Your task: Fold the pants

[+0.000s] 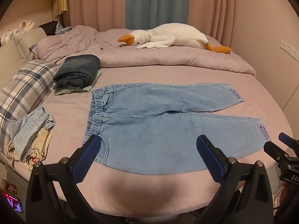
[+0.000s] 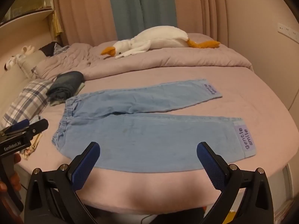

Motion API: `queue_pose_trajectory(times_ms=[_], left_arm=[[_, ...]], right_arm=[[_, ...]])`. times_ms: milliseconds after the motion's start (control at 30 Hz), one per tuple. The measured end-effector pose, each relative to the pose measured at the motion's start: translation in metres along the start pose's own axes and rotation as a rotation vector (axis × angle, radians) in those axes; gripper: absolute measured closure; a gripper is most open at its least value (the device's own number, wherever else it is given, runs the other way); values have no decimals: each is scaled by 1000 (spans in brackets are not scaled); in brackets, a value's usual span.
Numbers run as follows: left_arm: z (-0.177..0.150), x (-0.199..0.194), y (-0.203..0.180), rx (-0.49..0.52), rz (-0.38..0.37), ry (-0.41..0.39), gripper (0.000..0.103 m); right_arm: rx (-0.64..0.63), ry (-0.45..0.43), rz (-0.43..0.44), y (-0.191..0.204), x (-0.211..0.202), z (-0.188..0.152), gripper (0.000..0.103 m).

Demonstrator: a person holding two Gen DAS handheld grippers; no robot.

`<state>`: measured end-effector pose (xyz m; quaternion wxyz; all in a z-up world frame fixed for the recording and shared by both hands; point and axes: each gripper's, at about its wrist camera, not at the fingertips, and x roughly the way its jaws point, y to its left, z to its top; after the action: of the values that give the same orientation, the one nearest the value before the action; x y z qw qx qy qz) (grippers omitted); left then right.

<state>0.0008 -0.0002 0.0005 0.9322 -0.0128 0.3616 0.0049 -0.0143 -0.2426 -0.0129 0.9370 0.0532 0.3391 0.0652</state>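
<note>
Parted tongs (image 1: 148, 141) over flat pants (image 1: 168, 123)

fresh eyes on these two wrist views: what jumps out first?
The light blue pants lie spread flat across the near part of the pink bed, waistband to the left, legs apart. Behind them a white plush goose lies on the rumpled quilt. Both grippers, left and right, hang open over the near edge.
</note>
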Motion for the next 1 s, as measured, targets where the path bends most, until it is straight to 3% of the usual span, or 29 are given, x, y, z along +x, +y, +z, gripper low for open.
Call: queue_pose_trajectory(times_ms=[1000], left_arm=[[-2,-1,-2,8,8,-2,0]], right_arm=[[1,-7,15,-5,-6,7,0]])
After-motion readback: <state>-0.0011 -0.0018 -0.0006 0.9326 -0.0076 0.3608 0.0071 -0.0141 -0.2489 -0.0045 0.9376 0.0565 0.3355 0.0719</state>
